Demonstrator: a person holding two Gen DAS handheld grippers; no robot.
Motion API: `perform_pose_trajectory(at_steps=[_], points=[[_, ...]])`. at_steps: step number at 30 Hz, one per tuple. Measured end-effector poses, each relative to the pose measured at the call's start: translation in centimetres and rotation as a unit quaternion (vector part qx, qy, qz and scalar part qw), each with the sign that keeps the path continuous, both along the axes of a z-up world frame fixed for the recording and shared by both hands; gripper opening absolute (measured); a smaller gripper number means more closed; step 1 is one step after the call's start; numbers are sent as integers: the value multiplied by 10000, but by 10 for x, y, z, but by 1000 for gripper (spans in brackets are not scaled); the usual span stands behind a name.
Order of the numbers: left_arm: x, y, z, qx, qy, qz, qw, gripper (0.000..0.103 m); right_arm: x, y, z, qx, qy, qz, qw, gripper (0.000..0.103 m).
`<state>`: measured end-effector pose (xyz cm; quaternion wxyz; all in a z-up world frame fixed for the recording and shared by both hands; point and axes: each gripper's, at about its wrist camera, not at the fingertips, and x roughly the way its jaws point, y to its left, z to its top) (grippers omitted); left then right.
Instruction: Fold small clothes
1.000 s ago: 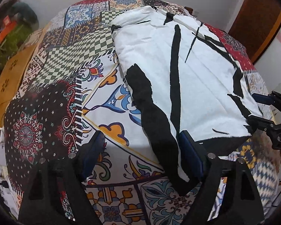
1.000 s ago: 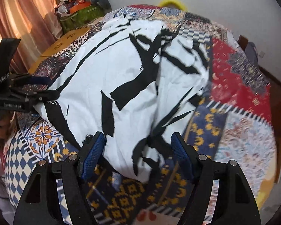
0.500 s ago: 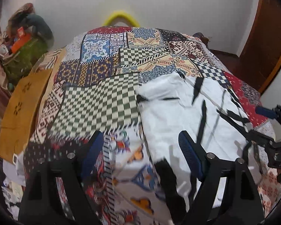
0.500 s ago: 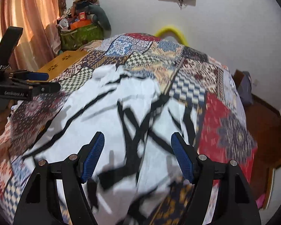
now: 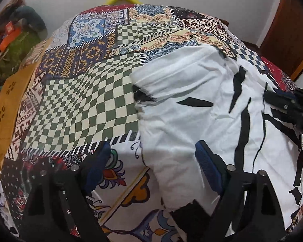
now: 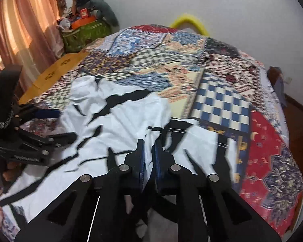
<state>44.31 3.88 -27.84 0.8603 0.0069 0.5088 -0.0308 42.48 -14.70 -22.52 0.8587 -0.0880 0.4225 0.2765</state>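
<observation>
White garment (image 5: 192,109) lies lengthwise across patchwork bedspread (image 5: 82,104).

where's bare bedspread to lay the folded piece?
Free: green checkered patch left of the white black-streaked garment, and blue checkered patch to its right, running to the red panel. Crowded: the garment's middle, where the right gripper pinches it.

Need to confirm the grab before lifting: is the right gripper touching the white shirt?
Touching. In the right wrist view the right gripper has just closed, and its jaws stand nearly together with a fold of the white shirt pinched between them.
</observation>
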Motion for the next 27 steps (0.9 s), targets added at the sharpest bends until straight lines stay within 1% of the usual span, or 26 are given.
perform_pose_trajectory(at_steps=[2, 3, 4, 5, 6, 7, 8, 10, 11, 13, 15, 16, 18, 19, 20, 21, 22, 23, 24, 27], points=[[-2, 2, -3, 88, -34, 41, 9999, 91, 4, -6, 0, -71, -35, -127, 9999, 4], [-3, 2, -5, 199, -44, 58, 9998, 92, 6, -11, -1, -178, -32, -265, 9995, 2], [-3, 4, -6, 217, -36, 77, 9997, 93, 9, -17, -5, -363, -9, -427, 9984, 2], [-3, 6, -7, 172, -16, 108, 9998, 93, 11, -24, -8, -356, 134, -463, 9982, 2], [-3, 8, -4, 122, -1, 166, 9998, 93, 10, -33, -8, -186, 334, -502, 9980, 2], [-5, 9, -1, 96, -10, 188, 9998, 91, 6, -39, -4, -47, 332, -524, 9981, 2], [-6, 9, 2, 86, -28, 195, 9998, 88, -2, -44, 3, 46, 265, -496, 9984, 2], [-12, 7, 12, 82, -67, 233, 9997, 88, -16, -48, 17, 172, 97, -396, 9990, 3], [-15, 7, 18, -21, -73, 212, 9997, 88, -23, -49, 25, 249, 44, -332, 9991, 6], [-25, 5, 29, -341, -60, 99, 9993, 88, -35, -50, 36, 432, 10, -247, 9988, 20], [-35, 2, 36, -547, -42, 71, 9985, 88, -45, -48, 41, 710, 69, -155, 9973, 48], [-40, 1, 37, -674, 18, 40, 9977, 88, -47, -44, 41, 802, 88, -114, 9967, 51], [-49, -3, 33, -946, 244, -100, 9952, 88, -53, -37, 35, 901, 193, -25, 9957, 51], [-53, -6, 30, -960, 322, -187, 9947, 88, -56, -32, 28, 890, 284, 48, 9956, 51], [-57, -10, 27, -853, 363, -262, 9954, 85, -56, -28, 21, 820, 345, 86, 9960, 51], [-61, -15, 23, -600, 370, -311, 9970, 84, -59, -21, 11, 619, 431, 130, 9971, 50], [-65, -18, 18, -333, 368, -330, 9982, 83, -59, -16, 3, 462, 494, 168, 9976, 48], [-69, -18, 16, -267, 351, -328, 9985, 84, -60, -13, -4, 325, 527, 216, 9978, 40], [-73, -15, 15, -290, 327, -299, 9986, 84, -61, -11, -9, 181, 528, 246, 9981, 38], [-85, -2, 18, -235, 278, -178, 9992, 84, -70, -19, -5, 75, 432, 191, 9989, 38]])
